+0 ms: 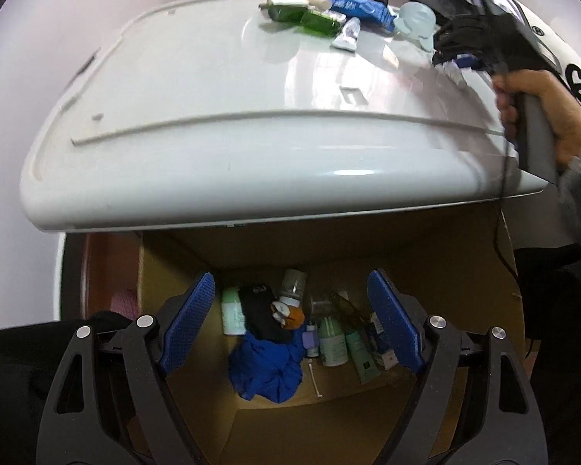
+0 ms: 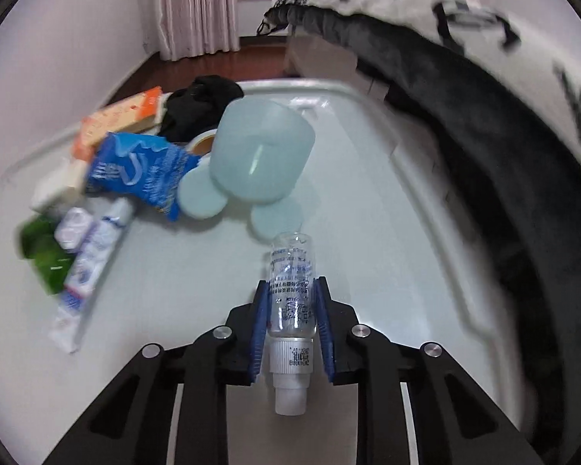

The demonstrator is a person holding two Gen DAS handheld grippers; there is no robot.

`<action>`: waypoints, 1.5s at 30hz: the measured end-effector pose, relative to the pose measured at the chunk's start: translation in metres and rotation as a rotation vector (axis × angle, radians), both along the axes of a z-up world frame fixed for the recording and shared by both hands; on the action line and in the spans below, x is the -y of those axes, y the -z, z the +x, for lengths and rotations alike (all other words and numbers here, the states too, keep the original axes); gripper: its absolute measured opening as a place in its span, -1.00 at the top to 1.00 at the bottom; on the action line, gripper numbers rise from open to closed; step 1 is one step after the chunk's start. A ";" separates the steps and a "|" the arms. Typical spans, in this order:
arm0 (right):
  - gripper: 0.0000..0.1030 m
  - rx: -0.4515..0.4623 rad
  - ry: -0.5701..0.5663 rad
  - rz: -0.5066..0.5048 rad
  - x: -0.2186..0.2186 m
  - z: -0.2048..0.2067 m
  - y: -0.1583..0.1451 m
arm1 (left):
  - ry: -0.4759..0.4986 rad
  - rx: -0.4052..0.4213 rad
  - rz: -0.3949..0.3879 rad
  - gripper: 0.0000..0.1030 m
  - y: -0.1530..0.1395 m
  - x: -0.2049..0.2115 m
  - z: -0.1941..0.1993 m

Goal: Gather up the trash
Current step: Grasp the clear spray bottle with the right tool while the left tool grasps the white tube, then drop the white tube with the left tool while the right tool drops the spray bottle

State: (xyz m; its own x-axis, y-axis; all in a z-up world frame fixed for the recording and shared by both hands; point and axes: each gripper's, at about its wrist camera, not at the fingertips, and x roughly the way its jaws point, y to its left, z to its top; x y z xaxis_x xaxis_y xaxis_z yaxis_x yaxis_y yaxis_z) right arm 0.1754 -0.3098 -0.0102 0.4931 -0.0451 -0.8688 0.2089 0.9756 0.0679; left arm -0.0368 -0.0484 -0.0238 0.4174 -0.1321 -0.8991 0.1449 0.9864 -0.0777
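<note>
In the right wrist view my right gripper (image 2: 292,283) is shut on a small clear bottle (image 2: 292,255) with a white cap, held cap towards the camera above the white plastic top (image 2: 368,232). More trash lies on the left of that top: a pale blue tub (image 2: 259,151), a blue packet (image 2: 143,166), a white tube (image 2: 89,271), a green bottle (image 2: 42,248) and an orange box (image 2: 116,116). My left gripper (image 1: 290,277) hangs open and empty over a cardboard box (image 1: 368,248). A blue cloth (image 1: 267,364) and several small bottles (image 1: 331,341) lie in the box.
A black-and-white patterned blanket (image 2: 484,116) drapes along the right edge of the white top. A black cloth (image 2: 201,100) and a tape roll (image 2: 203,143) sit behind the trash. The left wrist view shows a hand (image 1: 542,116) holding the right gripper at the top's right side.
</note>
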 end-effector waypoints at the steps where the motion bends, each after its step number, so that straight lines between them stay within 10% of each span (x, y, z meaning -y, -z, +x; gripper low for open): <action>1: 0.55 0.007 -0.002 0.058 0.008 -0.013 -0.009 | 0.007 0.013 -0.003 -0.54 -0.006 0.000 0.000; 8: 0.54 0.183 -0.073 0.219 0.042 -0.105 -0.086 | 0.070 0.108 -0.011 -0.54 -0.048 0.031 0.059; 22: 0.54 0.237 -0.022 0.330 0.068 -0.100 -0.087 | 0.023 0.102 0.101 -0.58 0.000 0.118 0.243; 27: 0.54 0.221 -0.027 0.348 0.063 -0.094 -0.083 | 0.069 0.180 0.154 0.21 -0.002 0.130 0.260; 31: 0.54 0.221 -0.021 0.339 0.062 -0.093 -0.083 | 0.094 0.208 0.173 0.58 -0.006 0.129 0.258; 45: 0.54 0.175 -0.209 0.375 0.013 -0.109 -0.071 | 0.102 0.181 -0.086 0.58 -0.087 0.042 0.090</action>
State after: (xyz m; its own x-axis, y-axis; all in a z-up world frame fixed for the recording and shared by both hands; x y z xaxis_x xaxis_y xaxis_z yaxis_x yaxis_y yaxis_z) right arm 0.0663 -0.3228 0.0606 0.5987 0.3724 -0.7092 -0.0361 0.8970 0.4405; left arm 0.0530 -0.0901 0.0633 0.5517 -0.2549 -0.7942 0.2630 0.9568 -0.1244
